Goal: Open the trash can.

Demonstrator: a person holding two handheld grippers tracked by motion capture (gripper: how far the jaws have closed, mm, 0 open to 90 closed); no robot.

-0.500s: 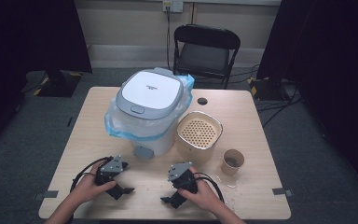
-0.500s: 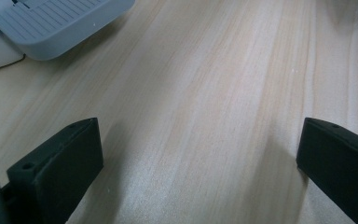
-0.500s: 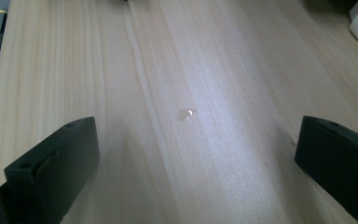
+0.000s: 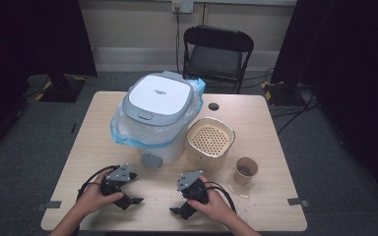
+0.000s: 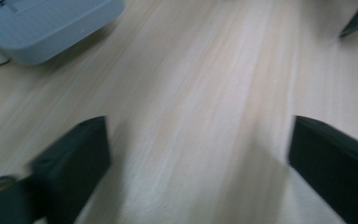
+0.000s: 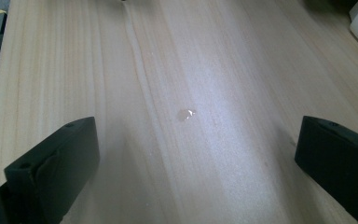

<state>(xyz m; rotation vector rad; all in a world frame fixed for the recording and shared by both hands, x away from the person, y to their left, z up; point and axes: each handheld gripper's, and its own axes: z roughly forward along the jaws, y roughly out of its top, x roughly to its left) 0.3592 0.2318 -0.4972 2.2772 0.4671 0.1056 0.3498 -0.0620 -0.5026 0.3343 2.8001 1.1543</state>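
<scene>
Both my grippers sit low at the near edge of the table (image 4: 78, 147), left gripper (image 4: 134, 188) and right gripper (image 4: 175, 197) each with jaws spread wide, nothing between them. I judge this the start: next comes a reach to the far-left rice cooker (image 4: 157, 113). Count: one cooker, one perforated basket (image 4: 209, 142), one paper cup (image 4: 246, 170).

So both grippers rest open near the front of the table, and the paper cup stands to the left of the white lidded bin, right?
Not quite. In the high view the paper cup stands to the right of the white lidded bin, beyond the perforated beige basket. The rest holds: the left gripper and right gripper are both open near the table's front edge.
</scene>
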